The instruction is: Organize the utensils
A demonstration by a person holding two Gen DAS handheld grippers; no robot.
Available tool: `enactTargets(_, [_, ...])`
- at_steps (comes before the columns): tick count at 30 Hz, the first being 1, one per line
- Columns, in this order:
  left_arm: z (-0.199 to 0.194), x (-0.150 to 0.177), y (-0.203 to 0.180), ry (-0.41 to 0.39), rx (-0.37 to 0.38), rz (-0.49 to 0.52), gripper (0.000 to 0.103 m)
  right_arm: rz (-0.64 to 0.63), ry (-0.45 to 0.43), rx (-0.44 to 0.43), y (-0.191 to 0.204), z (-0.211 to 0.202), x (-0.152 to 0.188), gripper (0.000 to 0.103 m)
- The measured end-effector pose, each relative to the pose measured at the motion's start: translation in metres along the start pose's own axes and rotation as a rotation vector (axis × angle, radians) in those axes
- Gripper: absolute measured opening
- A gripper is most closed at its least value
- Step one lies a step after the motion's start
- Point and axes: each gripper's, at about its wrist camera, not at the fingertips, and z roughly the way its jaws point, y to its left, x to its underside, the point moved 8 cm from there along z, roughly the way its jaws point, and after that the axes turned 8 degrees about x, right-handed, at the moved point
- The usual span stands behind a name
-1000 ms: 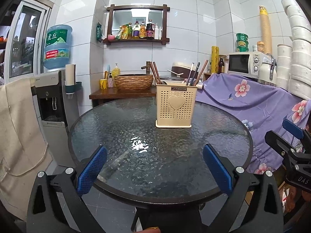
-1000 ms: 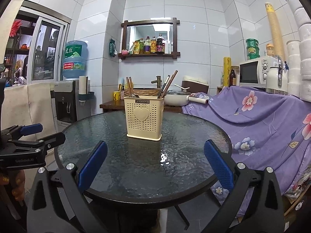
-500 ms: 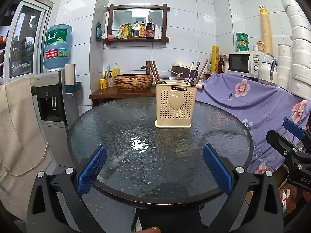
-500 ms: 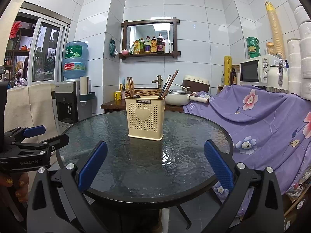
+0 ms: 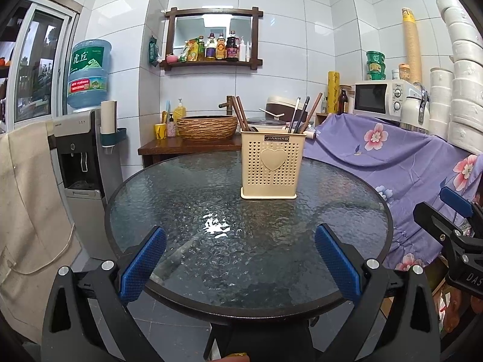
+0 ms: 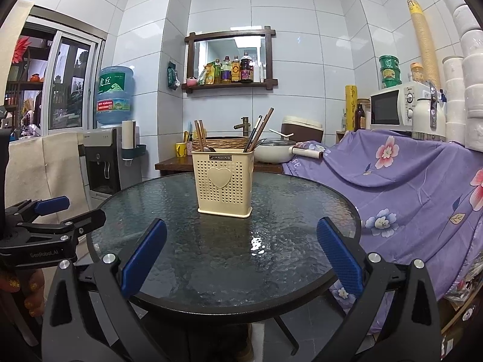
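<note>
A cream perforated utensil holder (image 5: 271,164) (image 6: 224,181) with a heart on its front stands upright on the round glass table (image 5: 187,211) (image 6: 286,211). Several chopsticks and utensils (image 5: 302,114) (image 6: 256,132) stick out of its top, split between a left and a right compartment. My left gripper (image 5: 240,261) hangs open at the table's near edge, well short of the holder, with nothing between its blue pads. My right gripper (image 6: 241,255) is open and empty too, also at the near edge. Each gripper shows at the side of the other's view.
A water dispenser (image 5: 81,157) stands left of the table. A purple floral cloth (image 5: 392,157) covers furniture on the right, with a microwave (image 5: 380,99) on it. Behind the table, a wooden counter holds a woven basin (image 5: 206,126) and a pot (image 6: 274,149).
Both grippers have drifted slightly back and down from the table; the holder and utensils have not moved.
</note>
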Motion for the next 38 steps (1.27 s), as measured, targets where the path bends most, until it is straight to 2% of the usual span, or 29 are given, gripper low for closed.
enactTargets(38, [0.0008,0.0006,0.0042,0.024,0.015,-0.029,0.097,-0.007,0.021,-0.021,0.0070,0.0024,0.0026,0.098])
